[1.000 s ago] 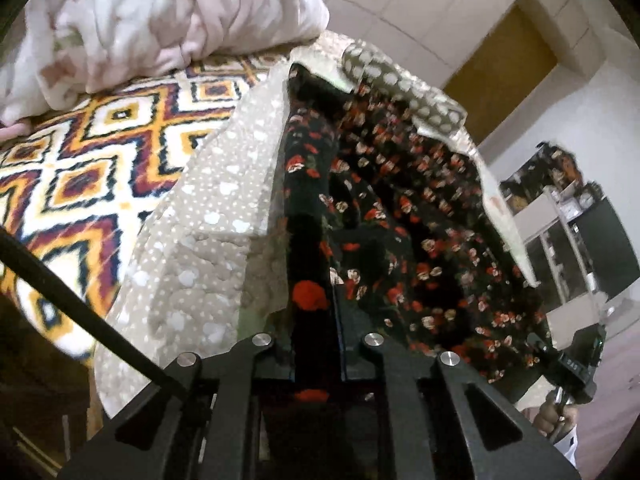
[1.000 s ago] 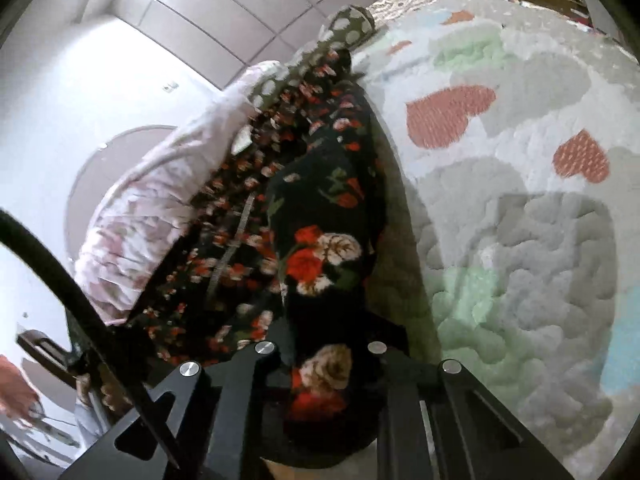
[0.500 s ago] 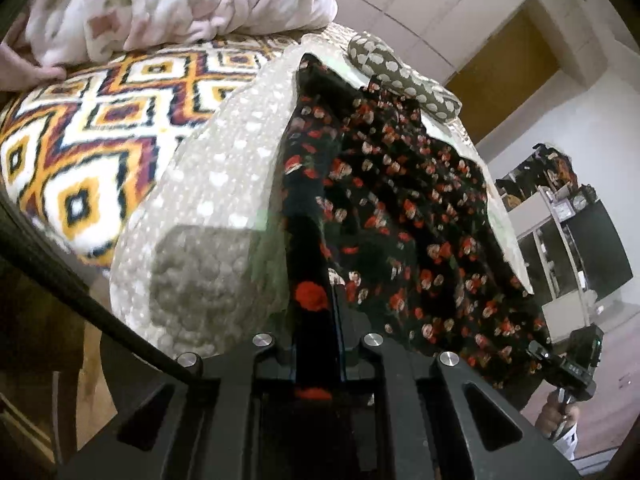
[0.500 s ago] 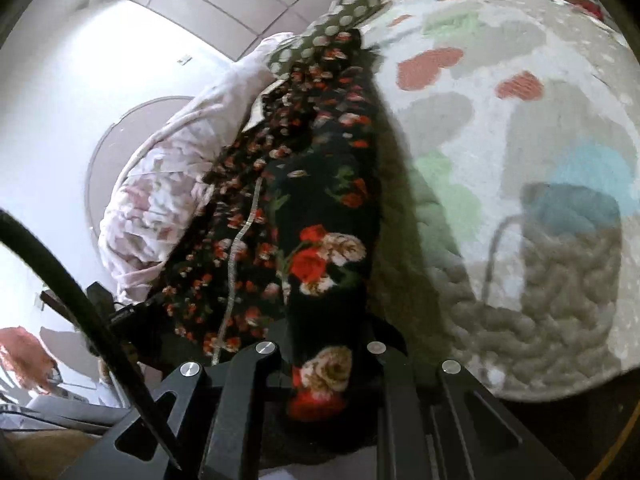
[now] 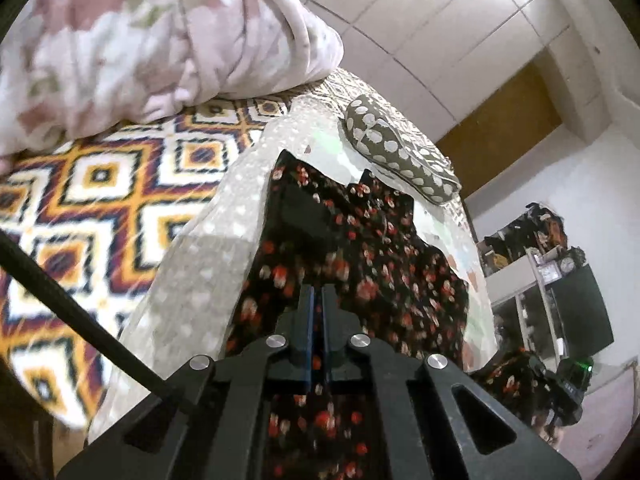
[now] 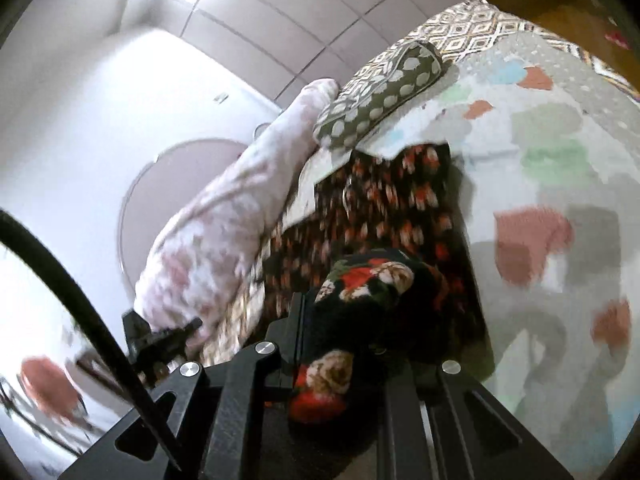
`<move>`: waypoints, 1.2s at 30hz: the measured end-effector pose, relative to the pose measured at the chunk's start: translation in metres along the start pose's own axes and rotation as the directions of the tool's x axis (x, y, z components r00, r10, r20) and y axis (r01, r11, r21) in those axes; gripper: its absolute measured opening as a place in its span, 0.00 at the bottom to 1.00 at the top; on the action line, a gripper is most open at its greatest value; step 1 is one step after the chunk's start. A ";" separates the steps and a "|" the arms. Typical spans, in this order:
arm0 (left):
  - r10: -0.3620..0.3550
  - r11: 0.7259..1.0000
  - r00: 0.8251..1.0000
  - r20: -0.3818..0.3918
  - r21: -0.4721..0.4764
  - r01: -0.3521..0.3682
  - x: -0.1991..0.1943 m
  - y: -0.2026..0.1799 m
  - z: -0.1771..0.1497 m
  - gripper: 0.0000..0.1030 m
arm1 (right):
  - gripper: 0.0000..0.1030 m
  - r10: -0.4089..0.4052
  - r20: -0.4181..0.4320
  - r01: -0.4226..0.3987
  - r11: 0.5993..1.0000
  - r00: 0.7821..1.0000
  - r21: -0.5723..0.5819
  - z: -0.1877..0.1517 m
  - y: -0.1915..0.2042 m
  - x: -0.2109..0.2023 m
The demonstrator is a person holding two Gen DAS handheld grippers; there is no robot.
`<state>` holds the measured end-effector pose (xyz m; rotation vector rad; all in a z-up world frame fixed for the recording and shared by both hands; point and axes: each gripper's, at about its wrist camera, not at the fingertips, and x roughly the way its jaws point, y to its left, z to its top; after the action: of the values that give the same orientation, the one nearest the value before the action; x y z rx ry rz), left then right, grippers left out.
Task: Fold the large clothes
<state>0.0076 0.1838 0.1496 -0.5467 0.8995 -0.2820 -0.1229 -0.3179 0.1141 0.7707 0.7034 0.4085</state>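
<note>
Floral dress (image 5: 360, 248) on quilt (image 5: 200, 264) (spotted pillow (image 5: 396, 152) beyond), pink blanket (image 5: 160, 36) beside

Dress (image 5: 360, 248) on quilt (image 5: 208, 264) (pillow (image 5: 396, 160) behind)

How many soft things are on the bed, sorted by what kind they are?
Flowery black garment: 1
Spotty brown pillow: 1
Pink fluffy blanket: 1
Pale quilt with coloured hearts: 1
Diamond-pattern bed cover: 1
Total: 5
</note>
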 end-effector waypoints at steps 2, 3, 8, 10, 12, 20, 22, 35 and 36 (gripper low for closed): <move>0.015 1.000 1.000 -0.002 0.024 -0.015 0.007 -0.007 0.000 0.03 | 0.14 -0.065 0.001 0.065 0.998 0.998 0.005 0.020 -0.004 0.020; 0.008 0.999 1.000 -0.009 0.040 -0.008 0.007 -0.010 -0.005 0.05 | 0.14 -0.079 -0.003 0.079 0.997 0.997 0.013 0.022 -0.007 0.027; 0.080 0.992 0.997 -0.009 0.102 -0.078 -0.011 0.004 -0.052 0.39 | 0.14 -0.086 -0.025 0.087 0.996 0.996 0.028 0.015 -0.023 0.038; 0.092 0.993 0.996 -0.021 0.079 -0.090 -0.018 0.019 -0.072 0.50 | 0.14 -0.093 -0.023 0.093 0.995 0.995 0.019 0.006 -0.026 0.033; 0.090 0.995 0.994 -0.056 0.036 -0.088 -0.025 0.037 -0.095 0.52 | 0.14 -0.094 -0.016 0.094 0.995 0.995 0.013 -0.001 -0.027 0.025; 0.059 0.998 0.988 -0.143 -0.014 -0.062 -0.036 0.064 -0.168 0.65 | 0.15 -0.106 0.003 0.106 0.994 0.994 -0.023 -0.017 -0.021 0.003; 0.082 0.996 0.986 -0.144 0.034 -0.078 -0.035 0.061 -0.181 0.66 | 0.15 -0.109 0.006 0.109 0.993 0.994 -0.034 -0.022 -0.017 0.000; 0.096 0.995 0.963 -0.250 0.031 -0.091 -0.003 0.073 -0.217 0.60 | 0.15 -0.118 0.013 0.119 0.992 0.993 -0.031 -0.042 -0.016 -0.016; 0.079 0.996 0.956 -0.283 0.070 -0.062 -0.001 0.067 -0.220 0.32 | 0.15 -0.121 0.011 0.121 0.992 0.993 -0.031 -0.044 -0.016 -0.016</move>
<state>-0.1684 0.1672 0.0031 -0.4225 1.1847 -0.3275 -0.1637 -0.3164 0.0865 0.6957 0.7290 0.3052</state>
